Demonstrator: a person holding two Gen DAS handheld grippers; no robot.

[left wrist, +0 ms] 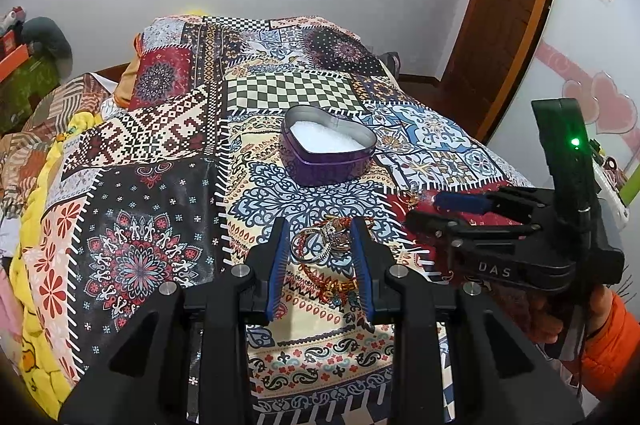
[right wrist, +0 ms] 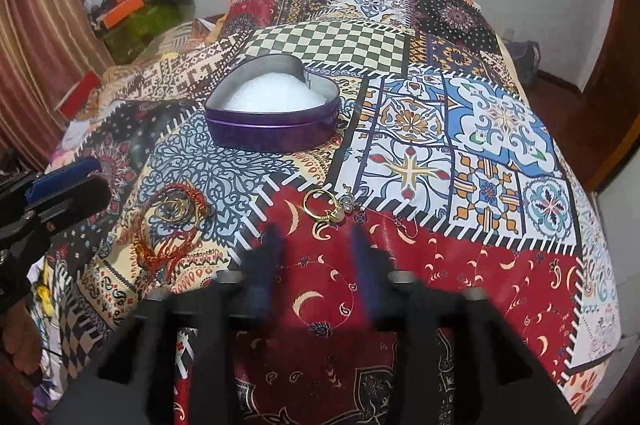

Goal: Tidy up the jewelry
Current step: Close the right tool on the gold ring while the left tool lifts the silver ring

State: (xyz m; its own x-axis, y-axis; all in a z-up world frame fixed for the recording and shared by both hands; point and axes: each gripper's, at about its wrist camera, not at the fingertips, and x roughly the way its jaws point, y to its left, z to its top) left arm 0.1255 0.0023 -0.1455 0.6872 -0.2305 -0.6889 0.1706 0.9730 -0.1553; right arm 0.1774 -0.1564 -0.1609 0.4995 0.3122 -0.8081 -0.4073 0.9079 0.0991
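Bed (right wrist: 500, 161) under a patchwork-print cotton cover carries everything; no tabletop in sight.

Purple heart-shaped tin (left wrist: 329, 149), lid off, sits mid-bed with only white padding inside. No jewelry shows in it, so sorting looks barely started, if at all.

Left gripper (left wrist: 322, 245): jaws partly open, straddling a tangle of silver and gold rings (left wrist: 320, 243) with a red-and-gold beaded cord (left wrist: 340, 287) trailing toward the camera. Pads appear close beside the rings; cannot tell whether they press.

Right gripper (right wrist: 316, 253): blurred in its own view, jaws partly open, nothing between them. It sits just short of a gold ring with a pale stone (right wrist: 322, 207) and a small silver charm (right wrist: 347, 203) lying on the red crescent patch.

Left to do, by my reading: every piece, both clusters, into the tin.
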